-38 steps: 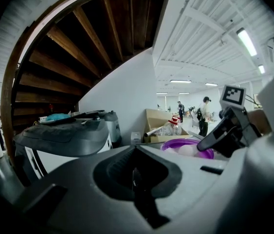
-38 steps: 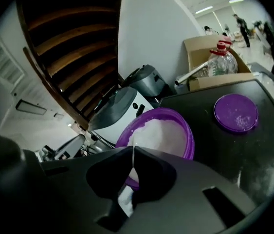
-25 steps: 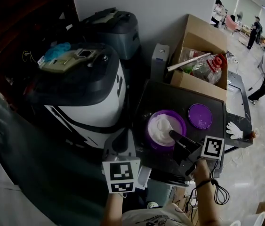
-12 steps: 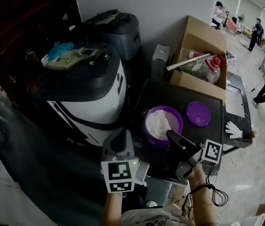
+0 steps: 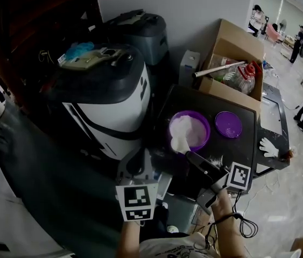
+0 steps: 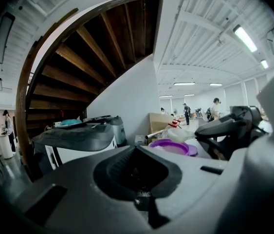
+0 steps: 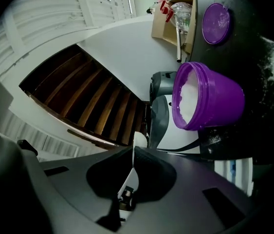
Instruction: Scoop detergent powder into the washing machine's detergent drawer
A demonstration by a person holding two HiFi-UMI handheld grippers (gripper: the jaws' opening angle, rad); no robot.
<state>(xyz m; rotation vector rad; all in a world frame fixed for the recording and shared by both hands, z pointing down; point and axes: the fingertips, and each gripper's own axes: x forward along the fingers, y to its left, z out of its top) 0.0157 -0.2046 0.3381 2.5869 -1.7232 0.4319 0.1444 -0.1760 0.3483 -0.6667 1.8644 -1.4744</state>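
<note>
Glossy purple plastic tub (image 7: 219,99), fine white powder (image 7: 190,99), brown cardboard box (image 5: 240,42), matt black tabletop (image 5: 189,102), dark wooden stairs (image 6: 93,52)

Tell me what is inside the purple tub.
White powder lies in the purple tub; a heaped white scoop in the right tongs hangs at its near rim. Powder hides the tub's bottom.

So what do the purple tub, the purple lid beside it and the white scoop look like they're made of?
Purple tub: probably plastic, smooth with a slight sheen and a moulded rim.
Lid: likely the same plastic, a flat disc in matching purple.
Scoop: seems to be thin, matte white plastic, though powder covers its bowl.
</note>
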